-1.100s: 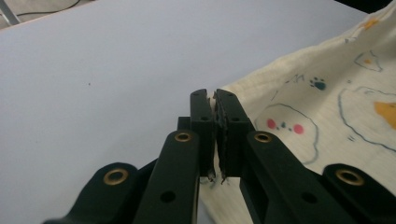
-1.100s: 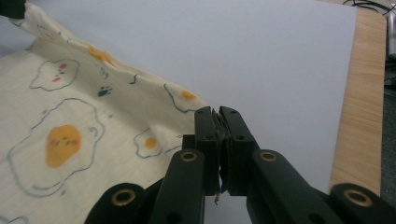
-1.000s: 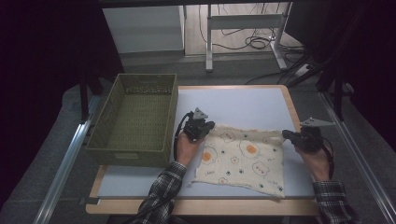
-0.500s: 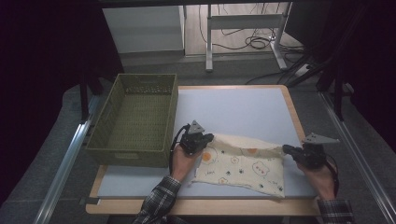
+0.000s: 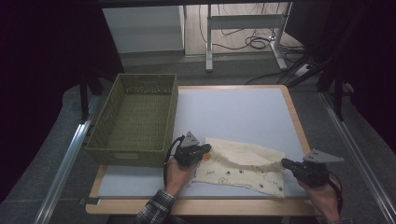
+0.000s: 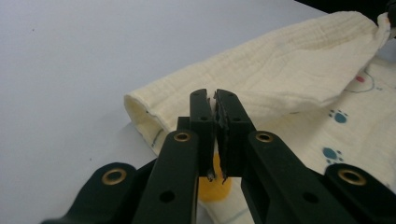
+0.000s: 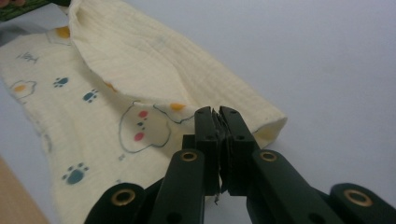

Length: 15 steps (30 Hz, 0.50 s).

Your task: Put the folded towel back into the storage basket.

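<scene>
Both hands have pulled back toward the near edge since a second ago, and the far edge of the cloth has come with them, so it's now folded over on itself instead of lying flat. The left tool is clamped tight on the cloth's left corner, jaws pressed together with a sliver of fabric between them (you can see it clearly in the left gripper view). The right tool does the same on the right corner, jaws closed on the edge in its own view.

The cloth is cream with little paw prints and animal doodles, sitting on the near part of the white surface, the plain back side rolled over the printed side. From the left gripper view the fold looks like a soft tube.

The green basket sits at the left side of the surface, just beside the left hand.
</scene>
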### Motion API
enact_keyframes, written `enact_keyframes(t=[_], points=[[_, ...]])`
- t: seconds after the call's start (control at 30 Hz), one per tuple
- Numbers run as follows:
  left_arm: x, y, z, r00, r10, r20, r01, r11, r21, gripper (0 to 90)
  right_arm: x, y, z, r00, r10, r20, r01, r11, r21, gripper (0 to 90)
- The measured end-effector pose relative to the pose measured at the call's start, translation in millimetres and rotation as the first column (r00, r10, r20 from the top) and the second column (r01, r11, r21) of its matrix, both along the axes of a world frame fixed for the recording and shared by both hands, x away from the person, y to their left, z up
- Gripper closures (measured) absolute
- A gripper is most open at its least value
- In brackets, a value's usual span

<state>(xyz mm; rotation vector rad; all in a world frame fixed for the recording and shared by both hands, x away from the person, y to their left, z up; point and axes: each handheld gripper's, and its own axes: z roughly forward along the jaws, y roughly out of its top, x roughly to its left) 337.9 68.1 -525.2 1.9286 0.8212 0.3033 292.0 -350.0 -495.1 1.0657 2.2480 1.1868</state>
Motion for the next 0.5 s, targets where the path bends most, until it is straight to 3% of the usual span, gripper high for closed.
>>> enact_keyframes(t=[0.2, 0.5], points=[[-17.6, 6.6, 2.0, 0.9998, -0.017, 0.006, 0.017, 0.9997, -0.016, 86.0, -20.8, 0.7, 1.7, 0.9996, 0.021, 0.019, -0.021, 1.000, 0.005, 86.7], [-40.1, 12.5, -1.2, 0.9994, -0.030, 0.015, 0.030, 0.9994, -0.019, 85.9, -40.4, 7.0, -4.8, 0.9985, 0.054, -0.009, -0.054, 0.998, -0.015, 86.7]])
